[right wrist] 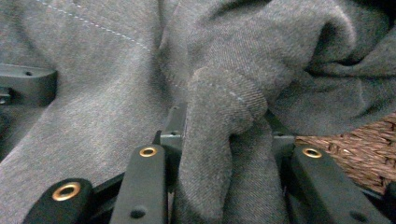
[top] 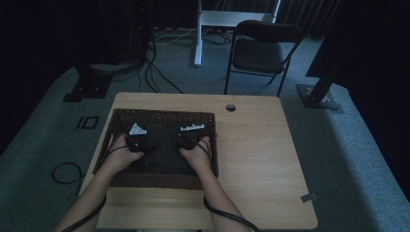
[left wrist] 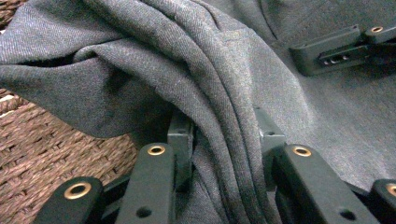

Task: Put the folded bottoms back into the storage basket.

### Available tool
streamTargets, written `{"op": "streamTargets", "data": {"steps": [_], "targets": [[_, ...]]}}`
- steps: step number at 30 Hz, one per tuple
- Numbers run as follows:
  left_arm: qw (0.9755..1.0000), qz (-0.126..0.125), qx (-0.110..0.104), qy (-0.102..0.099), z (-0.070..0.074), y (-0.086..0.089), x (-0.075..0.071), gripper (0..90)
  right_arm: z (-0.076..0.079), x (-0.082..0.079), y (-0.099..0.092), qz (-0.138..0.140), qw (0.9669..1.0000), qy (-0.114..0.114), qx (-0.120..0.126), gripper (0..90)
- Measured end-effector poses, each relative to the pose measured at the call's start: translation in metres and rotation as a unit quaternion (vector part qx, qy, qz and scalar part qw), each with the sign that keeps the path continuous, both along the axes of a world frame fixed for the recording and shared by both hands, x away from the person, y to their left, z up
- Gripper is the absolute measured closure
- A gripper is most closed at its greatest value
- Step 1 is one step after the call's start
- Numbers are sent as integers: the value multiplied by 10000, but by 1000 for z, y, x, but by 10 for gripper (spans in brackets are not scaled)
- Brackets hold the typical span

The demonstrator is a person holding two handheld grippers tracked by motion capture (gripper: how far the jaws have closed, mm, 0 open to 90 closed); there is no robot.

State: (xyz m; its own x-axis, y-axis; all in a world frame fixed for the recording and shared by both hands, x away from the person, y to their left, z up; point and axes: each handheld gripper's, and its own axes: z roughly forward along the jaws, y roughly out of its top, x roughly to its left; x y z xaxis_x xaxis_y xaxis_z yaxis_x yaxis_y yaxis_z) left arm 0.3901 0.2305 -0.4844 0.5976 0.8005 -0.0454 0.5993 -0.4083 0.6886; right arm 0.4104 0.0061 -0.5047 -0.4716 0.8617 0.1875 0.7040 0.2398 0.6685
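High view, centre left of frame: dark grey twill garment bunched inside brown woven wicker basket on pale wooden table. Left gripper pinched on thick folds; right gripper clamped round a rolled fold. Step judged: gripping cloth in basket. Next likely: lifting evenly, both grips kept firm.

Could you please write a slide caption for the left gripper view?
Left gripper clamps folds of dark grey woven cloth over a brown wicker basket.
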Motion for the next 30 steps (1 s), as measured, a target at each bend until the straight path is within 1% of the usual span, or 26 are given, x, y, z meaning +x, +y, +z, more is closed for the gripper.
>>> {"op": "streamTargets", "data": {"steps": [2, 5, 6, 7, 8, 9, 11, 12, 13, 14, 15, 17, 19, 22, 24, 26, 27, 28, 30], "targets": [[10000, 3, 12, 15, -1, 0, 0, 679, 0, 0, 1, 6, 10000, -5, -47, 615], [10000, 4, 42, -4, -3, -1, -1, 653, -1, 0, 1, 9, 9999, -8, -137, 580], [10000, 65, 41, -54, -4, -1, 0, 615, -1, 1, 1, -11, 9998, 1, -208, 546], [9998, 131, 46, -148, -4, -1, 0, 553, -2, 1, 1, -18, 9996, 2, -289, 507], [9997, 153, 43, -194, -4, -1, 0, 464, -2, 2, 0, -17, 9994, -42, -339, 461], [9995, 238, 33, -216, -4, 0, 1, 421, -2, 3, -1, 3, 9993, -84, -377, 419], [9991, 282, 19, -310, -3, 2, 1, 361, -3, 4, -2, 116, 9991, -58, -399, 341], [9992, 320, -20, -250, -2, 3, 1, 318, -3, 4, -2, 136, 9989, -67, -449, 292], [9994, 282, 9, -222, -3, 3, 1, 295, -3, 5, -2, 164, 9985, -97, -520, 264], [9994, 231, 94, -220, -2, 3, 0, 284, -2, 5, -2, 133, 9984, -90, -540, 226], [9993, 251, 156, -229, -2, 3, 0, 270, -2, 5, -2, 116, 9982, -110, -576, 205], [9993, 244, 206, -212, -1, 3, 0, 244, 0, 5, -3, 131, 9970, -213, -730, 194], [9992, 254, 255, -185, 0, 5, 0, 213, 4, 5, -5, 144, 9968, -272, -741, 179], [9987, 346, 286, -242, 4, 7, 0, 206, 9, 4, -8, 154, 9970, -307, -688, 178], [9983, 415, 221, -341, 10, 8, 0, 206, 13, 4, -10, 186, 9969, -374, -664, 169], [9982, 480, 45, -356, 18, 9, 0, 200, 17, 4, -11, 206, 9965, -510, -633, 166], [9982, 480, 45, -356, 18, 9, 0, 200, 17, 4, -11, 206, 9965, -510, -633, 166], [9980, 474, -40, -412, 25, 10, -2, 200, 23, 4, -11, 274, 9960, -637, -564, 150], [9980, 479, -109, -396, 32, 9, -4, 200, 28, 3, -11, 301, 9959, -706, -481, 150]]}}
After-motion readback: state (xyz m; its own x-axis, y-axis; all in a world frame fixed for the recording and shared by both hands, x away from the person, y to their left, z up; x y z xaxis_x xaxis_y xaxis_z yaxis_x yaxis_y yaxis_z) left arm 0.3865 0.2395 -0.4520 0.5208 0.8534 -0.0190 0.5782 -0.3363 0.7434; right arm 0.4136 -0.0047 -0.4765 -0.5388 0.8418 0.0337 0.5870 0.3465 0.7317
